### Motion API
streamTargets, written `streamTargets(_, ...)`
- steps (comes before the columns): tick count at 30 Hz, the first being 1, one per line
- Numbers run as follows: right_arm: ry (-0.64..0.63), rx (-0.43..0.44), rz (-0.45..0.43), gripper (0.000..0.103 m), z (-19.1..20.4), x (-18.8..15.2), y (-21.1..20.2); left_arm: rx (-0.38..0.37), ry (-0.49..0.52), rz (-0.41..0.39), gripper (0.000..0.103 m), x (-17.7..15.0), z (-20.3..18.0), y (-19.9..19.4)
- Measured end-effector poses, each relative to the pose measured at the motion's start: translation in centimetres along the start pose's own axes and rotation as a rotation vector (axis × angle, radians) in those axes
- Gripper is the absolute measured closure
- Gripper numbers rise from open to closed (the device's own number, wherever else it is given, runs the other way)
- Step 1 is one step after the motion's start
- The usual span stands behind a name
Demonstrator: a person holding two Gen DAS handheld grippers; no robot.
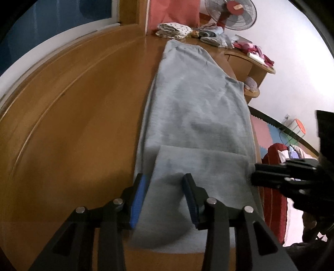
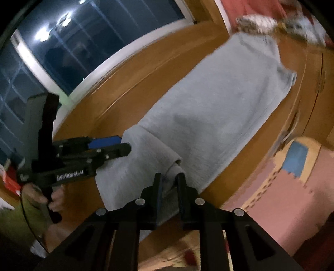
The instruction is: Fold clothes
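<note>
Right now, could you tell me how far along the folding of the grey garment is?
Done: the grey garment lies flat along the wooden table, its near end turned back once. In hand: the left tool and right tool each have that folded edge between their fingers. Left: the remaining length is unfolded.

I am in a home, likely a bedroom. A wide wooden table point(image 1: 73, 108) stands under a dark night window point(image 2: 87, 41). Folded laundry point(image 1: 173, 31) is piled at its far end beside a standing fan point(image 1: 231, 14), and coloured foam floor mats point(image 2: 292, 177) lie below.
</note>
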State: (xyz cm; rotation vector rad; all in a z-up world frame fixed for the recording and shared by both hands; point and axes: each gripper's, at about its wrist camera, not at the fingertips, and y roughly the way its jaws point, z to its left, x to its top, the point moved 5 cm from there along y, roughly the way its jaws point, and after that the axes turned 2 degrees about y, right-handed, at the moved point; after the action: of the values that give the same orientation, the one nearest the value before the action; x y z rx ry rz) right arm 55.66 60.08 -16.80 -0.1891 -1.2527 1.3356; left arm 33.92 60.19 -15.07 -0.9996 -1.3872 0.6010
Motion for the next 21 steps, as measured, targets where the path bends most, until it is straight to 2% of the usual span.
streamTargets(3,-0.077,-0.047,-0.051,0.071,0.3,0.8,-1.3,-0.009,0.003,-0.032,0.069,0.0,-0.4,-1.5)
streamTargets(7,-0.088,-0.118,-0.091,0.071,-2.6,4.5,-0.1,0.017,0.013,-0.001,0.069,-0.5,-0.4,-0.6)
streamTargets(10,-0.078,-0.189,-0.05,0.071,-5.5,7.4,2.7,0.022,-0.017,0.031,0.069,-1.1,-0.2,0.5)
streamTargets(13,-0.082,-0.278,0.03,0.071,-8.1,8.9,5.3,0.028,-0.051,0.032,0.069,-1.4,-0.3,0.6)
streamTargets(18,-0.193,-0.303,0.067,0.07,-8.1,10.2,7.1,0.032,-0.122,0.04,0.068,-1.7,-1.0,0.9)
streamTargets(21,-0.233,-0.274,0.079,0.07,-8.4,11.6,8.2,0.042,-0.141,0.043,0.067,-2.2,-2.3,1.1)
